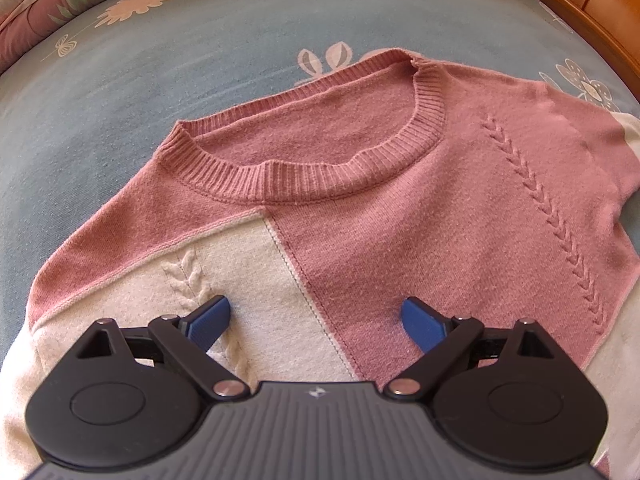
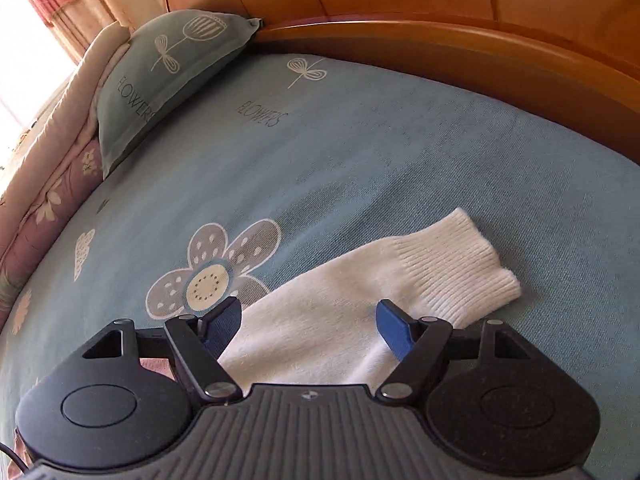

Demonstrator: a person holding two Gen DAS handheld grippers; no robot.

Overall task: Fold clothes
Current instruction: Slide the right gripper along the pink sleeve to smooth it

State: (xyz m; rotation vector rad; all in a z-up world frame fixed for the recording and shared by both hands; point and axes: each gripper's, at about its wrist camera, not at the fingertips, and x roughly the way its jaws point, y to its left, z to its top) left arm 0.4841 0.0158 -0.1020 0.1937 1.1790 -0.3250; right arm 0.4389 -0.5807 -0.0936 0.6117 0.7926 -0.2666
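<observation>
On the bed [image 2: 400, 152], "FLOWERS" printed on sheet and pillow [image 2: 168, 68].
Both grippers' fingers spread wide (holding nothing): left gripper [image 1: 316, 322] over sweater [image 1: 440, 184], right gripper [image 2: 308, 324] over white sleeve [image 2: 360, 300].

We list one knit sweater [image 1: 400, 208], pink and cream, ribbed round neck, lying flat, front up, on the bed. Its cream sleeve [image 2: 360, 312] lies stretched out, ribbed cuff at its end.
</observation>
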